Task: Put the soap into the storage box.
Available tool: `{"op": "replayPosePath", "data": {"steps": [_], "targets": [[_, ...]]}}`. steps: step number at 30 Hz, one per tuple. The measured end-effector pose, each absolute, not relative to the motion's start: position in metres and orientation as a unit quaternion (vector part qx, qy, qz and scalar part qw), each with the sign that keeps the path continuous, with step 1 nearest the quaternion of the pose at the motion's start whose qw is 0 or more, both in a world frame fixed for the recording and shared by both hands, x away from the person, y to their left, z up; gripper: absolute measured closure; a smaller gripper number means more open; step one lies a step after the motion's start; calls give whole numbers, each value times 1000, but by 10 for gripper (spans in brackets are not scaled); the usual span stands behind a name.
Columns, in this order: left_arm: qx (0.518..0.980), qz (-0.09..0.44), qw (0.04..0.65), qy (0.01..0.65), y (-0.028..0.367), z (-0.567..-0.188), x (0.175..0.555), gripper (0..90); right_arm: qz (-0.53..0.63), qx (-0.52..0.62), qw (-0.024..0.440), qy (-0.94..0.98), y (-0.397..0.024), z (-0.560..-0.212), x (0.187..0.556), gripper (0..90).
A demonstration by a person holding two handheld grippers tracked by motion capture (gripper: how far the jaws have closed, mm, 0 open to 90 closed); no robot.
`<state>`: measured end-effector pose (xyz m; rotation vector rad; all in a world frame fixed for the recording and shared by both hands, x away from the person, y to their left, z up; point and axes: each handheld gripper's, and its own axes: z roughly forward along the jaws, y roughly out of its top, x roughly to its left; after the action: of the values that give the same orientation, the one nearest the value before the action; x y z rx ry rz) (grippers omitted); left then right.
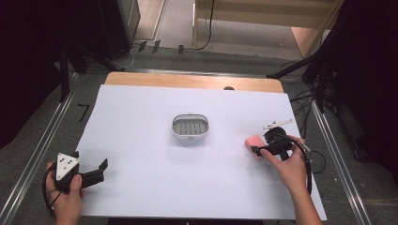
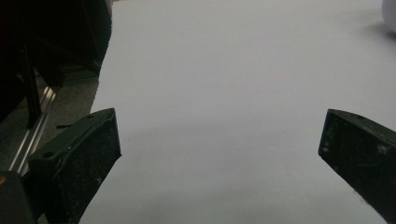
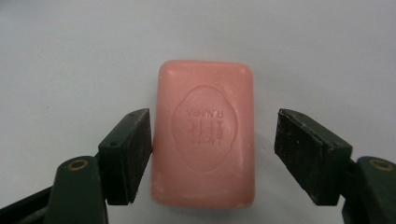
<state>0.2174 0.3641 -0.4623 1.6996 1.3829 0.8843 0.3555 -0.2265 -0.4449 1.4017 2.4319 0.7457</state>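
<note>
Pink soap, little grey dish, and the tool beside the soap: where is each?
soap (image 3: 203, 135), right gripper view, on its stamped top face.
dish (image 1: 189, 127), high view, on its slotted floor.
right gripper (image 3: 212, 144), right gripper view, midway between its open jaws, which flank the soap.

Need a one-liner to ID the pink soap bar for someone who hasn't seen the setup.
Start at the white sheet covering the table, then go to its right side, right of the grey slotted dish. The soap bar lies flat there between the open jaws of the right gripper; it's pink, rounded, with an embossed oval stamp.
</note>
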Motion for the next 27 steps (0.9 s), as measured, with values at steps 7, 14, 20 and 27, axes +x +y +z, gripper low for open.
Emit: {"op": "replayPosePath", "data": {"steps": [7,14,20,27], "targets": [[665,346,380,542,364,-462,217,0,246,479,112,835,-222,-449,358,302],[666,346,380,541,364,-462,217,0,243,478,105,837,-219,-452,359,352],[665,346,380,542,364,-462,217,0,236,481,103,838,-219,-455,360,371],[666,346,380,541,364,-462,217,0,228,481,106,840,-216,-457,361,375]]}}
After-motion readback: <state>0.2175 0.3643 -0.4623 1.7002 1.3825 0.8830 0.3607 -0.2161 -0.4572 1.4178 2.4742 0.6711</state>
